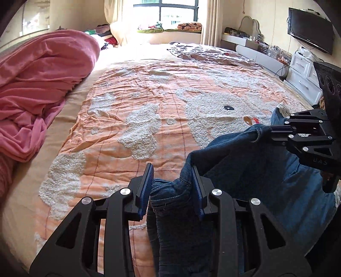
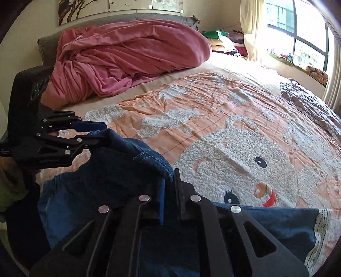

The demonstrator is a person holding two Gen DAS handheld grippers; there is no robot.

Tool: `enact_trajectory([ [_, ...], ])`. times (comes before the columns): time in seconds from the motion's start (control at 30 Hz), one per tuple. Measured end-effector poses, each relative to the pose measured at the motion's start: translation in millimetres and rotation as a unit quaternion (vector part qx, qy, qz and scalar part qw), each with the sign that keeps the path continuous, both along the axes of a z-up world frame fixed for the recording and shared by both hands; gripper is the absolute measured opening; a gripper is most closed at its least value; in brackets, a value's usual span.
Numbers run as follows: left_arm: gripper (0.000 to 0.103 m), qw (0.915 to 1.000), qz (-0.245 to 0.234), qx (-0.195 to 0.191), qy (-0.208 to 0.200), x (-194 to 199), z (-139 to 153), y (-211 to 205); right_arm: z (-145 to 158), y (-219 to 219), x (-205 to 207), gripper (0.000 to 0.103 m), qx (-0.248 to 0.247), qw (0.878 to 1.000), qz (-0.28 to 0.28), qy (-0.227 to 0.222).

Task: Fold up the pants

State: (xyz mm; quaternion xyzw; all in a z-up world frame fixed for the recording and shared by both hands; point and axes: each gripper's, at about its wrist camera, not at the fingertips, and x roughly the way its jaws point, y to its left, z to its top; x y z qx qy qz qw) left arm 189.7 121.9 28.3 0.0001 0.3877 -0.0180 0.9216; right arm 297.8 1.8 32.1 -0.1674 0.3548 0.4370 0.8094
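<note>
- Jeans (image 1: 245, 170), dark blue denim, hang bunched between two black claws above a bed.
- The left claw (image 1: 173, 189) is partly open, and a thick wad of denim fills the gap between its blue pads (image 1: 147, 187), which press on it from both sides.
- From that grip the cloth drops straight down below the claw and also stretches off to its right, rising toward the other claw.
- The right claw (image 2: 169, 196) is closed tight, its jaws pinching a thin fold of the jeans' edge.
- Seen from the right claw, the denim (image 2: 119, 170) humps up just to its left and runs across to the left claw (image 2: 93, 133), which grips the far end of the same edge.
- Below and to the right of the right claw, more of the jeans lies flat on the bed, ending in a pale lace-like trim (image 2: 321, 230).
- Ahead of both claws spreads an orange blanket (image 1: 136, 102) with a fluffy white cartoon animal on it, bare of clothing.
- Beyond and to the left of the claws lies a heap of pink bedding (image 2: 127, 55).
- Farther ahead, a grey patterned pillow (image 1: 213, 54) rests near a bright window (image 1: 168, 10).
- To the far right of the left claw, a dark screen (image 1: 309, 29) hangs on the wall above white drawers (image 1: 302, 72).
</note>
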Motion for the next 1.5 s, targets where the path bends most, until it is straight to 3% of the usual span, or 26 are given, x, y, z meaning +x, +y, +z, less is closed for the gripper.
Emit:
enact_trajectory([
  [0.23, 0.027, 0.9998, 0.004, 0.003, -0.019, -38.0, 7.0, -6.6, 6.7, -15.9, -51.9, 0.006, 0.019, 1.000, -0.005, 0.020],
  [0.63, 0.027, 0.9995, 0.024, -0.016, -0.008, -95.4, -0.5, -13.0, -5.1, -26.3, -120.7, 0.007, 0.025, 0.999, 0.005, 0.038],
  [0.67, 0.026, 0.9996, 0.024, -0.016, -0.007, -100.2, -1.3, -13.8, -6.5, -27.5, -125.4, 0.007, 0.026, 0.999, 0.007, 0.039],
  [0.7, 0.019, 0.9996, 0.022, -0.019, -0.004, -104.3, -2.6, -15.0, -8.1, -28.5, -129.1, 0.007, 0.025, 0.999, 0.008, 0.040],
  [0.8, 0.018, 0.9996, 0.022, -0.016, 0.011, -113.9, -9.6, -18.2, -14.9, -28.0, -141.5, 0.007, 0.017, 0.999, 0.016, 0.038],
  [1.13, 0.018, 0.9988, 0.012, 0.000, 0.048, -131.3, -26.3, -27.9, -51.9, -33.1, -164.2, 0.007, 0.000, 0.997, 0.027, 0.072],
  [1.37, 0.020, 0.9997, 0.016, 0.000, 0.021, -150.6, -5.9, -26.2, -39.5, -44.9, -178.4, 0.007, 0.031, 0.996, 0.050, 0.067],
  [1.5, 0.029, 0.9997, 0.011, 0.002, 0.024, -149.5, -5.8, -28.3, -49.1, -49.8, -178.2, 0.007, 0.024, 0.995, 0.052, 0.083],
])
